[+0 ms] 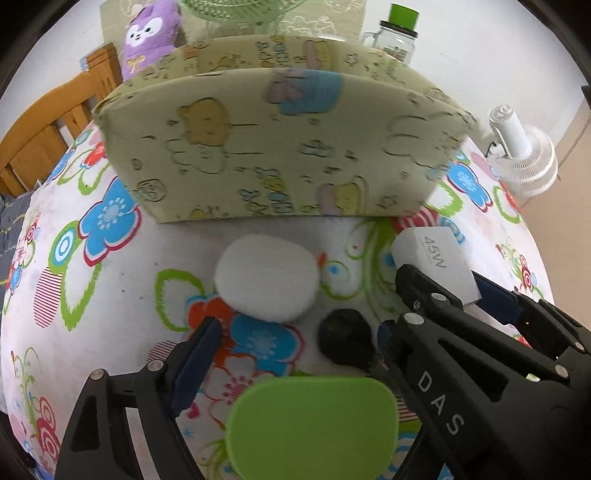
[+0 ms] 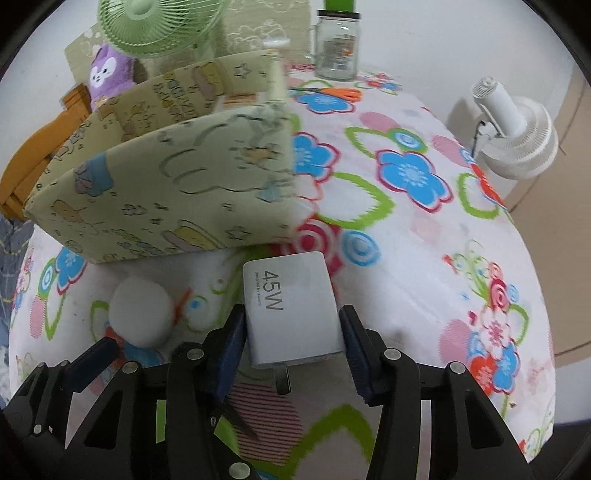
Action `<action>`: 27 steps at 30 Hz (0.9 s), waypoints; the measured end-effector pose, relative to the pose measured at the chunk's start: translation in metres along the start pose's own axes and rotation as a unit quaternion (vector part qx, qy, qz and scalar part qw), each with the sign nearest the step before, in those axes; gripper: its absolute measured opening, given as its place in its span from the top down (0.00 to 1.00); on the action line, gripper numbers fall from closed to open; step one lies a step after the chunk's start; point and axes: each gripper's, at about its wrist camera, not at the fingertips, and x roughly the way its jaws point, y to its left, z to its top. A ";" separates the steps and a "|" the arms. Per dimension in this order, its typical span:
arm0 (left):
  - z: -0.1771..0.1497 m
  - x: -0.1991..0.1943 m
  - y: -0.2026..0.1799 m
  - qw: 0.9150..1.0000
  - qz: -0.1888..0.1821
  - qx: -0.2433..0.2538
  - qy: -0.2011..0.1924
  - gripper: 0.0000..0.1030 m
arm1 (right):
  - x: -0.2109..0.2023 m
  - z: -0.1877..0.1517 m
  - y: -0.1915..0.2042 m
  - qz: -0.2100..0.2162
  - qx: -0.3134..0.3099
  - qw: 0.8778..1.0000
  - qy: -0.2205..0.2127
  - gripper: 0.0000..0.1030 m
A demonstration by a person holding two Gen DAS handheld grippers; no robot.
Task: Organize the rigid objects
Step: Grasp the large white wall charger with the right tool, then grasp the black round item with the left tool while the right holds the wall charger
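Our right hand-held gripper [image 2: 293,341] is clamped on the white rectangular 45W charger block [image 2: 291,310], low over the flowered surface [image 2: 424,258]. We lift it clear of the pale green cartoon-print fabric box [image 2: 166,192] rim before lowering it inside; left hand-held gripper [image 1: 299,336] stands apart, empty.

The inside of the yellow cloth box [image 1: 280,147] is hidden behind its blurry front wall. At 12 o'clock the top edge cuts off the green fan [image 2: 159,26]. The right tongs [image 1: 439,291] cover part of the white charger [image 1: 439,258].
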 end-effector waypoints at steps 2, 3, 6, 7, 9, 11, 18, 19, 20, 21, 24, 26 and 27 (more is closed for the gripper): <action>-0.002 0.000 -0.006 1.000 0.004 0.005 -0.001 0.19 | -0.001 -0.003 -0.006 -0.005 0.006 1.000 0.001 0.48; -0.004 0.000 -0.010 1.000 0.007 0.009 -0.003 0.21 | -0.001 -0.004 -0.009 -0.006 0.008 1.000 0.001 0.47; -0.002 0.002 -0.015 1.000 0.012 0.015 -0.006 0.27 | -0.002 -0.006 -0.016 -0.008 0.015 1.000 0.000 0.48; 0.000 0.003 -0.016 1.000 0.017 0.016 -0.007 0.29 | -0.002 -0.007 -0.018 -0.010 0.017 1.000 0.000 0.47; 0.000 0.004 -0.019 0.999 0.028 0.016 -0.005 0.30 | -0.002 -0.007 -0.021 -0.014 0.018 1.000 -0.001 0.48; 0.003 0.006 -0.021 0.999 0.032 0.017 -0.004 0.34 | -0.003 -0.008 -0.024 -0.016 0.021 1.000 0.000 0.47; 0.003 0.005 -0.033 0.999 0.027 0.022 -0.007 0.62 | -0.006 -0.010 -0.036 -0.019 0.030 0.999 0.005 0.47; 0.003 0.005 -0.035 0.999 0.027 0.022 -0.007 0.66 | -0.007 -0.010 -0.038 -0.018 0.033 0.999 0.006 0.47; 0.005 0.006 -0.038 0.999 0.028 0.023 -0.006 0.68 | -0.008 -0.011 -0.039 -0.020 0.034 0.999 0.007 0.47; 0.005 0.007 -0.040 0.999 0.030 0.024 -0.004 0.68 | -0.008 -0.010 -0.041 -0.022 0.034 0.999 0.007 0.47; 0.004 0.003 -0.035 1.000 0.023 0.021 0.000 0.69 | -0.011 -0.011 -0.042 -0.024 0.033 0.999 0.007 0.47; 0.004 0.001 -0.035 1.000 0.021 0.019 0.000 0.69 | -0.013 -0.012 -0.042 -0.024 0.034 0.999 0.007 0.47; 0.004 0.000 -0.035 1.000 0.021 0.018 -0.001 0.69 | -0.014 -0.012 -0.042 -0.024 0.036 0.999 0.006 0.48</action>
